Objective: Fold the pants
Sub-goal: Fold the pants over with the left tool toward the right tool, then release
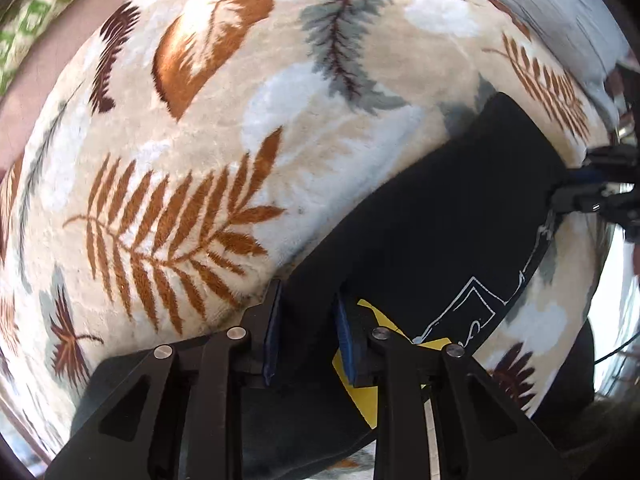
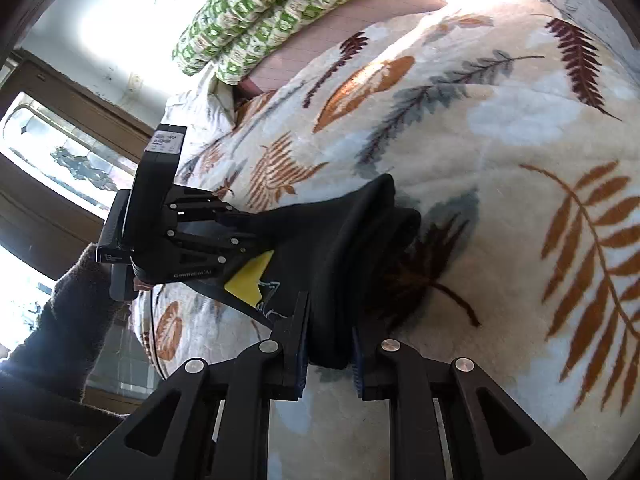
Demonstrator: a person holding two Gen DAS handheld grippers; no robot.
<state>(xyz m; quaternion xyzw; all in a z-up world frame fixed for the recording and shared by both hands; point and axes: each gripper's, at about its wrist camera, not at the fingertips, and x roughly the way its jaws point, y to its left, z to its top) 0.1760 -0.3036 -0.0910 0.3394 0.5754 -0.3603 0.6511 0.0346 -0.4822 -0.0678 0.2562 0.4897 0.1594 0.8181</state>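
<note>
Black pants with a yellow patch and white line print lie bunched on a leaf-patterned blanket. In the left wrist view my left gripper points down and is shut on a fold of the black cloth near the patch. My right gripper holds the far end at the right edge. In the right wrist view my right gripper is shut on a thick bundle of the pants. Across the cloth, my left gripper grips beside the yellow patch, held by a hand in a dark sleeve.
The blanket covers a bed and spreads wide to the right and beyond the pants. A folded green-patterned quilt lies at the far end. A wood-framed window stands to the left, past the bed's edge.
</note>
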